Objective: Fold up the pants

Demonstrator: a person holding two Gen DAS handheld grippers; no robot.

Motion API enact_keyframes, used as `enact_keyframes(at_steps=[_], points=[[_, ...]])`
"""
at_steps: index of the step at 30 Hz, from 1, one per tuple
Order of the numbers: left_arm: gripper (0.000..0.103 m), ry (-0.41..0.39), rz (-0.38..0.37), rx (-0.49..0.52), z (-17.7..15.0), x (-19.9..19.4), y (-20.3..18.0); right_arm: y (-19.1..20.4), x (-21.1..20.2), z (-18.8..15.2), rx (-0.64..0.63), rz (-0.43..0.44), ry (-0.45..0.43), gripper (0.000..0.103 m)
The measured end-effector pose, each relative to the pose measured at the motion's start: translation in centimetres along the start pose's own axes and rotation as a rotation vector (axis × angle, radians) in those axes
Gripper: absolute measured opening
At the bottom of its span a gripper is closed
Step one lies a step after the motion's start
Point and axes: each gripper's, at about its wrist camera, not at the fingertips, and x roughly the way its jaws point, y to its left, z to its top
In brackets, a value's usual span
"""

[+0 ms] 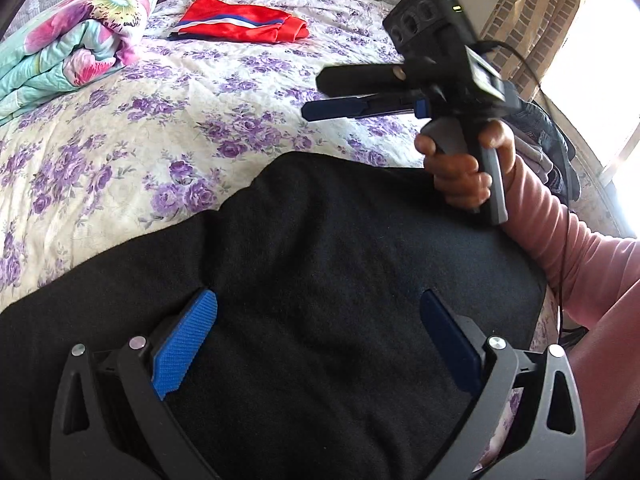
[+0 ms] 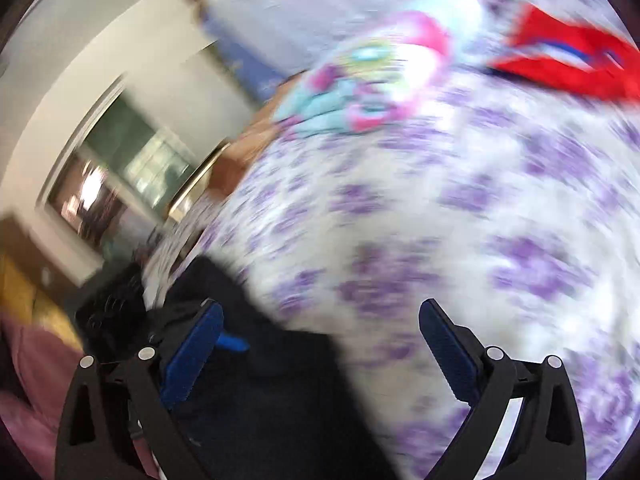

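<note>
The black pants (image 1: 320, 280) lie folded in a thick bundle on the floral bedspread (image 1: 160, 128). My left gripper (image 1: 318, 312) is open just above the bundle, holding nothing. My right gripper (image 1: 316, 96) shows in the left wrist view, held up in the air beyond the pants' far edge, a hand on its grip. In the blurred right wrist view the right gripper (image 2: 320, 320) is open and empty, over the pants' edge (image 2: 272, 380) and the bedspread (image 2: 460, 220).
A folded red garment with white and blue stripes (image 1: 244, 24) lies at the far side of the bed. A rolled floral quilt (image 1: 76, 44) sits far left. Curtain and window (image 1: 532, 20) are at the right. A pink sleeve (image 1: 580, 264) crosses the right edge.
</note>
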Motion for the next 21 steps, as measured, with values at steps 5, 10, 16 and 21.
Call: enact_keyframes(at_steps=[5,10,16,21], points=[[0.099,0.001,0.008,0.004,-0.1,0.0,-0.2,5.8,0.8,-0.4,-0.108,0.369,0.080,0.097],[0.099,0.001,0.009,0.010,-0.1,0.0,-0.2,5.6,5.4,-2.3,-0.128,0.212,0.271,0.096],[0.099,0.000,0.011,0.008,0.0,0.1,-0.2,0.4,2.0,0.0,-0.012,-0.089,0.060,0.075],[0.099,-0.009,-0.009,-0.014,-0.1,-0.2,0.3,4.1,-1.7,-1.0,-0.025,-0.135,-0.032,0.076]])
